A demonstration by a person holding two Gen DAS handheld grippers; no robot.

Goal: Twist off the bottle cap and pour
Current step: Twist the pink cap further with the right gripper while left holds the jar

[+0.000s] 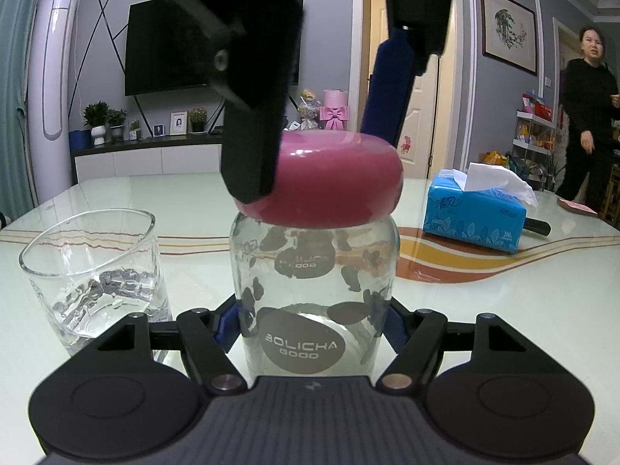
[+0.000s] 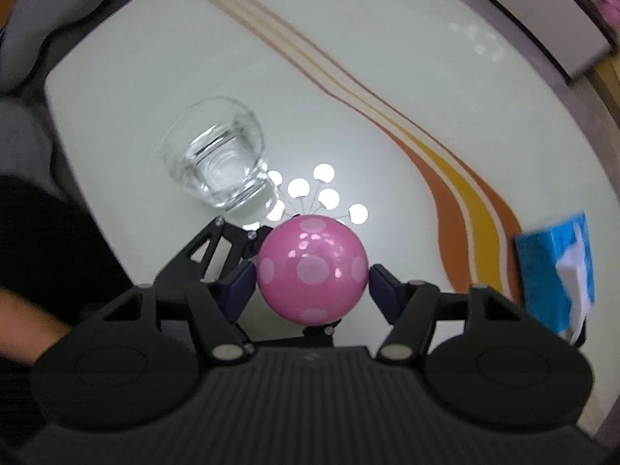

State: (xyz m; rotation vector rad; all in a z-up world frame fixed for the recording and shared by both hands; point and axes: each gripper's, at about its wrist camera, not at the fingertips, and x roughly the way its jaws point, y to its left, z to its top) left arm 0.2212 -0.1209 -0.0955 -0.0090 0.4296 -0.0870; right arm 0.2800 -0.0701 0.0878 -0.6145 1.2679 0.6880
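A clear glass bottle [image 1: 314, 271] printed with grey spots stands upright on the pale table [image 1: 503, 310]. My left gripper [image 1: 312, 325] is shut on its lower body, a blue pad on each side. The bottle's pink cap [image 1: 333, 178] sits on top. From above, my right gripper [image 2: 313, 286] points steeply down and is shut on the dotted pink cap [image 2: 310, 248], its pads pressing on both sides. An empty-looking drinking glass [image 1: 97, 275] stands just left of the bottle, apart from it, and shows beyond the cap as the glass [image 2: 221, 159] in the right wrist view.
A blue tissue pack [image 1: 476, 213] lies on the table at the right, with a dark object behind it. A person in black [image 1: 589, 116] stands beyond the table's right end. A dark sleeve [image 2: 38, 271] fills the left edge of the right wrist view.
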